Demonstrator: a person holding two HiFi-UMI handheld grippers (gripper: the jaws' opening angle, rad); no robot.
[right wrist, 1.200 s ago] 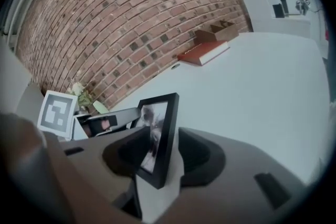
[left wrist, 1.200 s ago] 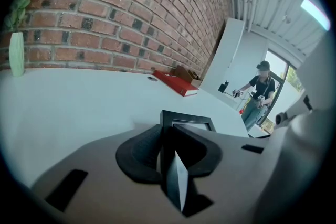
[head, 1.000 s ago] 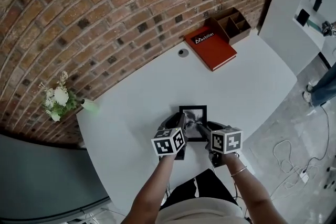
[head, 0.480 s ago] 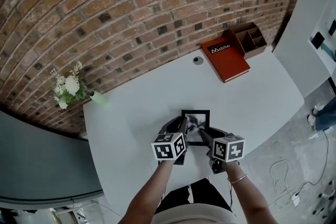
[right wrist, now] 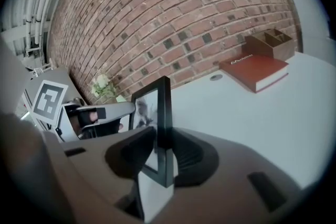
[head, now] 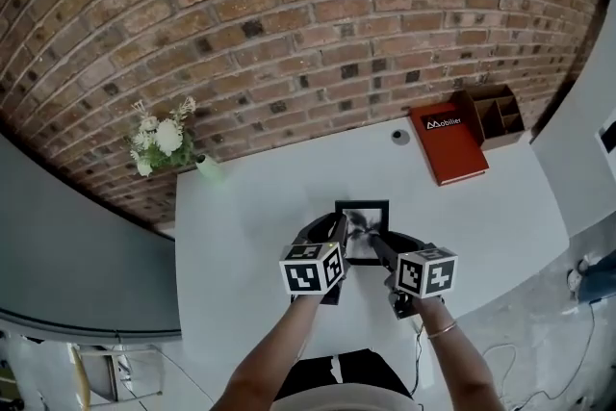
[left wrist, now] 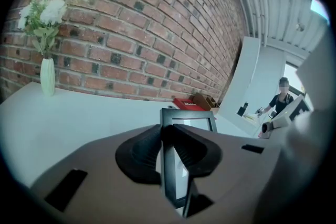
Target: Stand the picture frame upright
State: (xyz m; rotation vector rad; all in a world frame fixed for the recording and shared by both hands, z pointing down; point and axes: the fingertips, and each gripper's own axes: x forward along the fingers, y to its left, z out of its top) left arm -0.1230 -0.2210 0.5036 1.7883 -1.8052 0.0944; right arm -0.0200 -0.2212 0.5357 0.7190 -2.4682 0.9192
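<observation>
Between both jaws: frame (head: 362,228), long axis running forward along them.
Left gripper (left wrist: 169,140): clenched on left rail.
Right gripper (right wrist: 160,150): jaws just closed further, gripping right rail.

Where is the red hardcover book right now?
In the head view, the red hardcover book lies at the white table's far right, by the brick wall, beside the brown wooden organiser.
</observation>
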